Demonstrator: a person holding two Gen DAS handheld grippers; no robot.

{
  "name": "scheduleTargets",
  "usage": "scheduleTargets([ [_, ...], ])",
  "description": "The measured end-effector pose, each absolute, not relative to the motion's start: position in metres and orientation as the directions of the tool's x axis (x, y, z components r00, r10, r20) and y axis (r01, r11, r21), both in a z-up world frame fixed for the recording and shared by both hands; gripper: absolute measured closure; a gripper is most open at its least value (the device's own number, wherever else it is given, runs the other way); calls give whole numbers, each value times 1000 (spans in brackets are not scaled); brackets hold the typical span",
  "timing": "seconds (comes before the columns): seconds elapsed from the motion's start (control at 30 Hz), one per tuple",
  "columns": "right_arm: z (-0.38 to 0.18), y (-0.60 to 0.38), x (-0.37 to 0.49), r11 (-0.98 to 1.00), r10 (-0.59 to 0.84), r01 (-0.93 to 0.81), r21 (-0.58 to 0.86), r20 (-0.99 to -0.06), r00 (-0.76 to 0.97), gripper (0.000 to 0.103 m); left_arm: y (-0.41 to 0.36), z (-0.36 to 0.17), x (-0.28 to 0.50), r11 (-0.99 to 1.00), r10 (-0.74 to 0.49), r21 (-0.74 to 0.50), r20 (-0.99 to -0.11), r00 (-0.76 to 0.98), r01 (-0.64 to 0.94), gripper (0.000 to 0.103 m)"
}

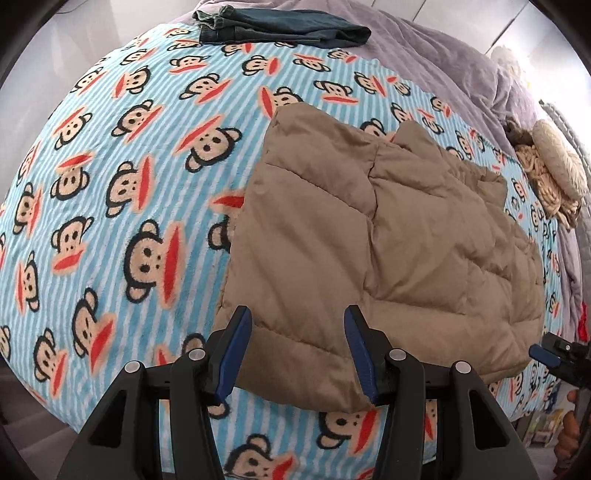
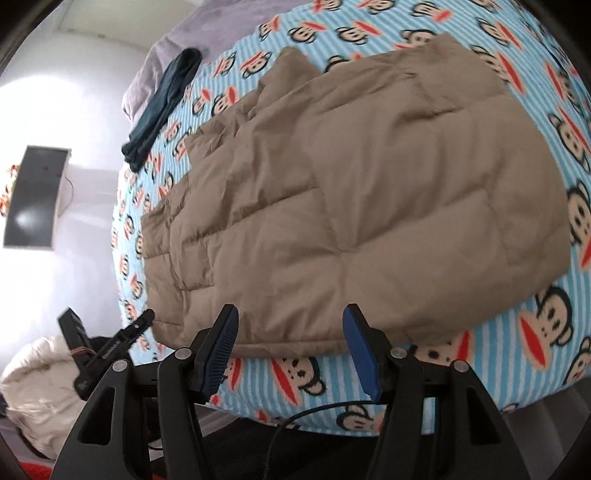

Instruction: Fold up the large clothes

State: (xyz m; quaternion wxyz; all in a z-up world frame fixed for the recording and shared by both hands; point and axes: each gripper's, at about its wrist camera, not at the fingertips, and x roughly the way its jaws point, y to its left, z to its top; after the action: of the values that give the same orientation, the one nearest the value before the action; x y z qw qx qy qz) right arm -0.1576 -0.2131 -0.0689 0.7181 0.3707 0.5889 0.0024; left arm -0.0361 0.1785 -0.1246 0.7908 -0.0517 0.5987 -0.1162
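Note:
A tan quilted puffer jacket [image 1: 388, 240] lies flat and folded on a bed covered by a blue striped monkey-print blanket [image 1: 129, 177]. It also shows in the right wrist view [image 2: 369, 192]. My left gripper [image 1: 298, 315] is open and empty, hovering over the jacket's near edge. My right gripper [image 2: 290, 314] is open and empty, just above the jacket's near hem. The right gripper also shows at the right edge of the left wrist view [image 1: 554, 354]. The left gripper shows at the lower left of the right wrist view [image 2: 122, 339].
Folded dark jeans [image 1: 273, 29] lie at the far edge of the bed. A grey quilt [image 1: 461, 66] is bunched behind. A beige knitted item [image 1: 554, 166] sits at the right. A white garment [image 2: 37, 387] lies off the bed. The blanket [image 2: 554, 110] surrounds the jacket.

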Motion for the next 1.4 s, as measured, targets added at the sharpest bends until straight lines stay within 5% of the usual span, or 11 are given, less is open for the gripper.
scheduleTargets([
  [0.27,-83,-171,-134,809,397,364,461,-886,239,30,179,-136,-25,965,-251,-227,-943,218,130,49],
  [0.33,-87,-162,-129,819,390,359,448,-893,224,30,179,-139,-22,964,-255,-232,-945,203,134,31],
  [0.37,-89,-159,-128,822,389,357,444,-895,217,30,179,-139,-21,962,-260,-236,-944,204,136,8],
  [0.4,-90,-156,-126,823,389,357,442,-896,213,29,179,-138,-21,964,-256,-230,-942,216,136,3],
  [0.5,-91,-148,-123,826,387,355,438,-899,208,27,175,-138,-18,963,-246,-213,-943,222,162,3],
  [0.57,-92,-145,-122,826,384,357,436,-899,211,16,175,-140,-16,962,-250,-218,-944,214,162,3],
  [1.03,-90,-133,-114,881,233,330,340,-918,321,16,180,-153,-6,969,-196,-159,-961,194,190,3],
  [1.4,-98,-125,-88,917,203,292,272,-948,246,16,201,-157,28,945,-288,-242,-934,210,218,3],
])
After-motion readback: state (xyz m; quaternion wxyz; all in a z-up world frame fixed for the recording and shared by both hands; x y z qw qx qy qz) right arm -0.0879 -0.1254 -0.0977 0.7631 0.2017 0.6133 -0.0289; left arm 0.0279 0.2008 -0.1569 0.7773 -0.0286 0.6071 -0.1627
